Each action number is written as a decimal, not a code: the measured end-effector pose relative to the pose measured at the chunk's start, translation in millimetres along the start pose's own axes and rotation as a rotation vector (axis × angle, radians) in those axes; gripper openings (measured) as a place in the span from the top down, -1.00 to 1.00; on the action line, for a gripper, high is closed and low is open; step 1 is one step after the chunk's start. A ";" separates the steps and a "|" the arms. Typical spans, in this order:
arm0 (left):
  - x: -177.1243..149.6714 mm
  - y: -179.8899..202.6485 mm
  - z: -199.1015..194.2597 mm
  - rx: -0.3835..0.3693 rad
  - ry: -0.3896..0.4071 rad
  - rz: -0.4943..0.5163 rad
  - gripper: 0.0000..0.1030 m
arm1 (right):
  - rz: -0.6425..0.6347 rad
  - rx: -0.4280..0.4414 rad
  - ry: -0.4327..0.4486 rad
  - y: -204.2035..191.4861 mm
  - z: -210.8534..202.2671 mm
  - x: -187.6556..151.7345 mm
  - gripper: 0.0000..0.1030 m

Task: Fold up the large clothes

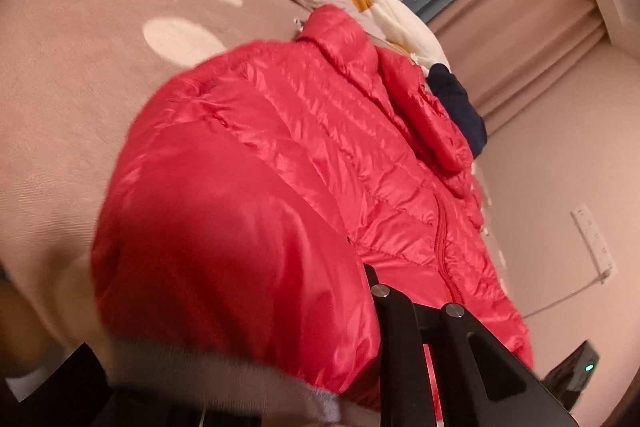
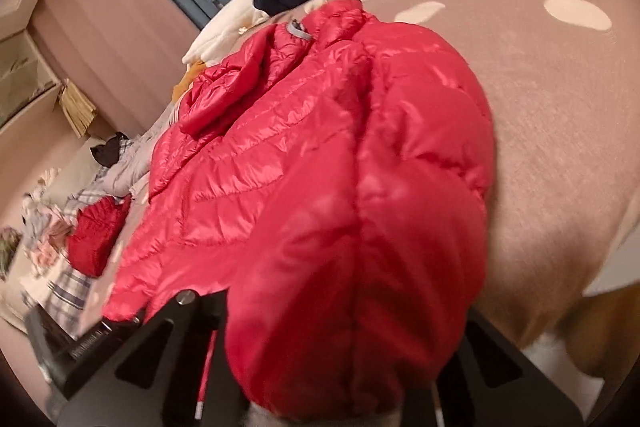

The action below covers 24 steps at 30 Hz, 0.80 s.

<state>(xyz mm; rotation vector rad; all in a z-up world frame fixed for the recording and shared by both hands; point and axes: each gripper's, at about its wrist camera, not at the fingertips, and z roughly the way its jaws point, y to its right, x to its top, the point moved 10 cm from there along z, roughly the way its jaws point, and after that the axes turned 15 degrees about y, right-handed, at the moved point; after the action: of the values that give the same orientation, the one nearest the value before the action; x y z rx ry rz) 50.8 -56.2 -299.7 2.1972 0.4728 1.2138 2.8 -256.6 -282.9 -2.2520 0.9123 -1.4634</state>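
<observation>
In the left wrist view the red puffer jacket (image 1: 288, 163) lies on the dotted pink bedspread (image 1: 80, 99), its long axis running from the hem at six o'clock up to the collar at about one o'clock; the zipper line follows that same diagonal. The left gripper (image 1: 416, 311) sits at five o'clock, its jaws clenched on the hem fabric, which bulges over the left finger. In the right wrist view the same jacket (image 2: 320, 155) runs from six o'clock to the collar at twelve. The right gripper (image 2: 344, 347) is at six o'clock, mostly buried under bunched red cloth, clamped on it. Both hands look equally near the hem, so the fold probably carries it toward the collar.
</observation>
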 end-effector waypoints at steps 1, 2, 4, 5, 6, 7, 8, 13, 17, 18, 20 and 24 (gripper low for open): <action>2.5 1.7 -3.8 0.015 0.011 0.030 0.67 | -0.004 0.004 0.002 -0.6 -4.5 2.0 0.75; 4.7 5.2 -10.1 0.038 0.030 0.075 0.67 | -0.022 0.003 0.007 -2.3 -8.8 2.4 0.76; 9.3 12.2 -13.5 0.066 0.052 0.118 0.67 | -0.074 -0.006 0.025 -8.1 -18.2 5.2 0.77; 11.8 14.6 -18.6 0.071 0.064 0.129 0.67 | -0.085 -0.004 0.037 -11.6 -23.7 7.6 0.77; 15.2 16.7 -21.0 0.071 0.074 0.134 0.67 | -0.091 0.007 0.054 -16.6 -30.6 11.8 0.77; 20.2 19.7 -25.6 0.067 0.091 0.144 0.67 | -0.093 0.018 0.068 -20.4 -36.7 16.0 0.77; 25.5 24.6 -33.3 0.054 0.108 0.156 0.67 | -0.096 0.026 0.081 -23.1 -41.2 19.9 0.77; 46.2 41.9 -54.0 0.036 0.161 0.180 0.67 | -0.102 0.078 0.144 -39.3 -69.3 41.9 0.77; 56.2 56.4 -71.5 0.027 0.215 0.216 0.67 | -0.141 0.089 0.183 -45.8 -87.9 50.4 0.76; 58.4 59.8 -74.6 0.024 0.225 0.224 0.67 | -0.144 0.093 0.190 -47.3 -90.7 51.5 0.76; 62.8 66.4 -82.5 0.010 0.243 0.235 0.67 | -0.147 0.106 0.202 -48.5 -98.7 55.4 0.76; 67.8 72.4 -95.7 -0.014 0.265 0.250 0.67 | -0.138 0.127 0.224 -52.1 -113.3 66.2 0.75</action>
<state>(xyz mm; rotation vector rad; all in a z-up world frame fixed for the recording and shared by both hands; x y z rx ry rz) 6.8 -44.1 -169.7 2.1394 0.2971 1.6486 -62.4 -251.0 -157.8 -2.1264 0.7134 -1.8100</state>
